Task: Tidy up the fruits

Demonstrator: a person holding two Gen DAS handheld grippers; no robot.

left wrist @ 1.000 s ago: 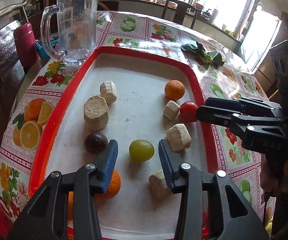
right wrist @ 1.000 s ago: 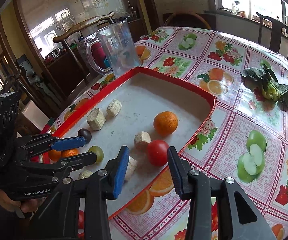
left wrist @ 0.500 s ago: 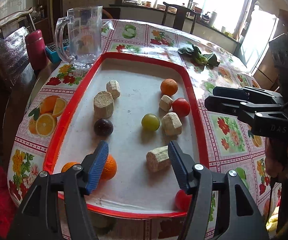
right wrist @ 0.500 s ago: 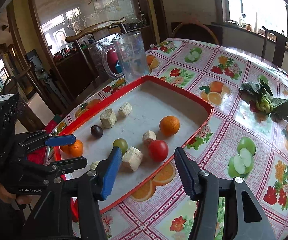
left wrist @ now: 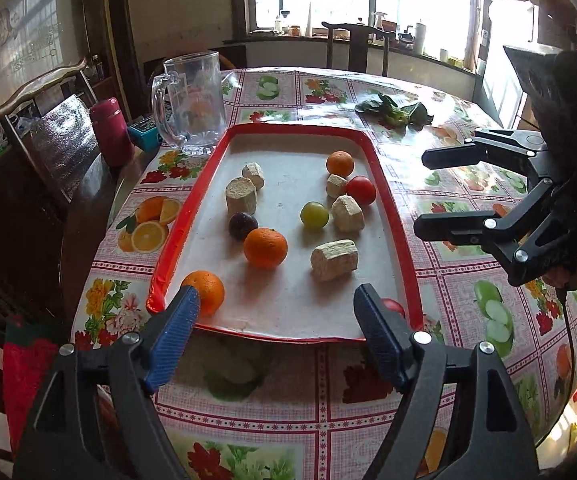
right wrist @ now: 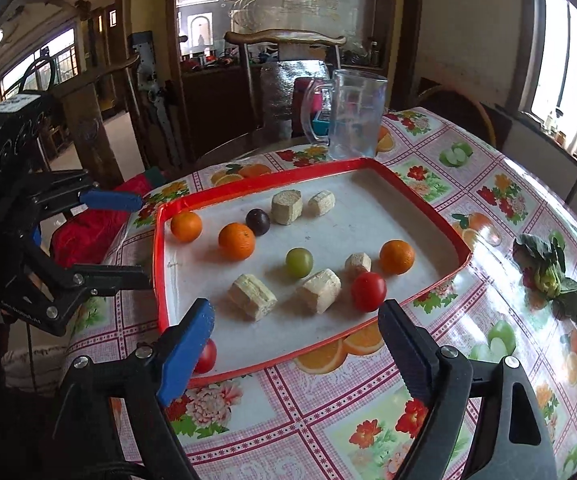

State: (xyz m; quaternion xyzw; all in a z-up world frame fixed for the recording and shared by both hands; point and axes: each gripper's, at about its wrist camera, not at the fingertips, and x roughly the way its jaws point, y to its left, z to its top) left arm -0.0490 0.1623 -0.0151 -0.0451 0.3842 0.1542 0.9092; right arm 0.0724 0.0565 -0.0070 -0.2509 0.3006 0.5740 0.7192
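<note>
We hold the left hand-held gripper (left wrist: pixel 274 332) spread wide and empty over the near edge of the red-rimmed tray (left wrist: pixel 176 226). The right hand-held gripper (right wrist: pixel 296 340) is likewise spread and empty, at the tray's long side. On the tray lie three oranges: one in the near left corner (left wrist: pixel 204 292), one mid-tray (left wrist: pixel 265 247), one at the far end (left wrist: pixel 340 163). A green fruit (left wrist: pixel 314 214), a dark plum-like fruit (left wrist: pixel 243 225) and a tomato (left wrist: pixel 361 190) sit among pale cut chunks (left wrist: pixel 334 260). A second tomato (right wrist: pixel 207 356) rests in the tray's near right corner. A glass mug (left wrist: pixel 192 102) stands on the surface beyond the tray.
</note>
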